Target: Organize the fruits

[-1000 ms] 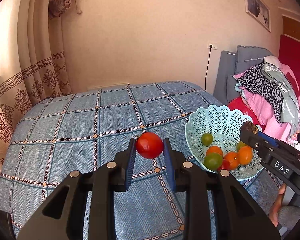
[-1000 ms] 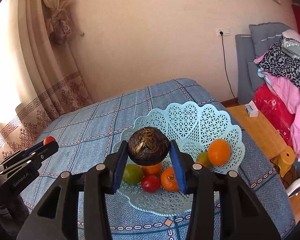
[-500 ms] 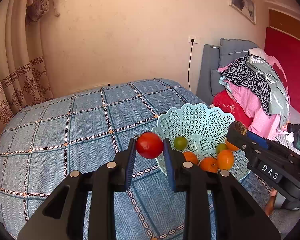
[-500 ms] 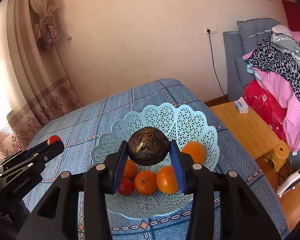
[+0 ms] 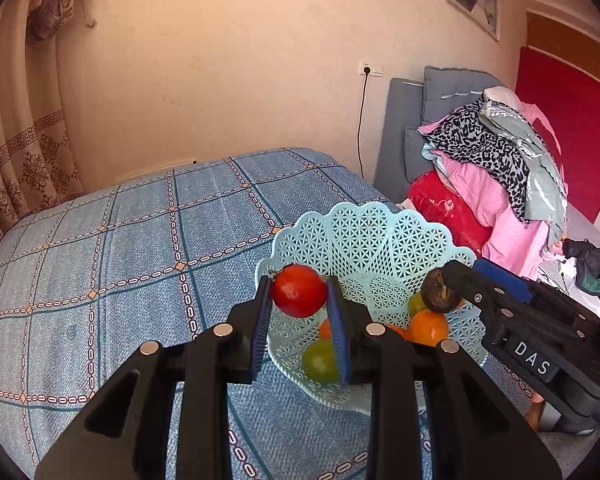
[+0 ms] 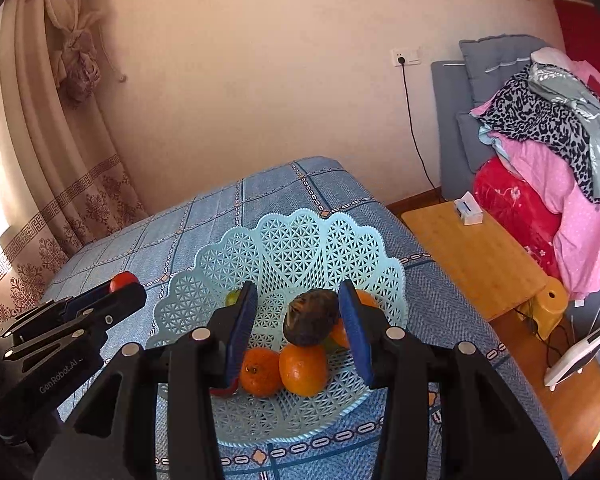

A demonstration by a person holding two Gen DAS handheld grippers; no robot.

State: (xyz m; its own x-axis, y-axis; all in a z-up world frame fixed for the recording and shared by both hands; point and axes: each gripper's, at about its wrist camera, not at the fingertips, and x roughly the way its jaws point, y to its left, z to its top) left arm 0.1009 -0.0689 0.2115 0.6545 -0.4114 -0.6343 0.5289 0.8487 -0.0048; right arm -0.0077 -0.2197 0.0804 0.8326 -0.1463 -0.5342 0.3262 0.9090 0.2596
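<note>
My left gripper (image 5: 299, 285) is shut on a red tomato (image 5: 299, 296), held just above the near left rim of a pale blue lattice basket (image 5: 364, 216). In the right wrist view, my right gripper (image 6: 298, 292) hangs over the basket (image 6: 300, 224) with its jaws apart. A dark brown round fruit (image 6: 310, 318) lies below them on the oranges (image 6: 302, 364), clear of the left pad and close to the right one. A green fruit (image 5: 320, 360) and a small red one (image 6: 224, 392) also sit inside. The left gripper (image 6: 80, 312) shows at the left.
The basket stands near the right edge of a blue checked cloth (image 5: 120, 260). To the right are a low wooden table (image 6: 472, 256) with a white box (image 6: 468, 212) and a pile of clothes (image 5: 500, 160). A curtain (image 6: 60, 160) hangs at the left.
Both grippers have closed in on the basket. The tomato now hangs at its rim. The dark fruit has left the right jaws and sunk onto the oranges.
</note>
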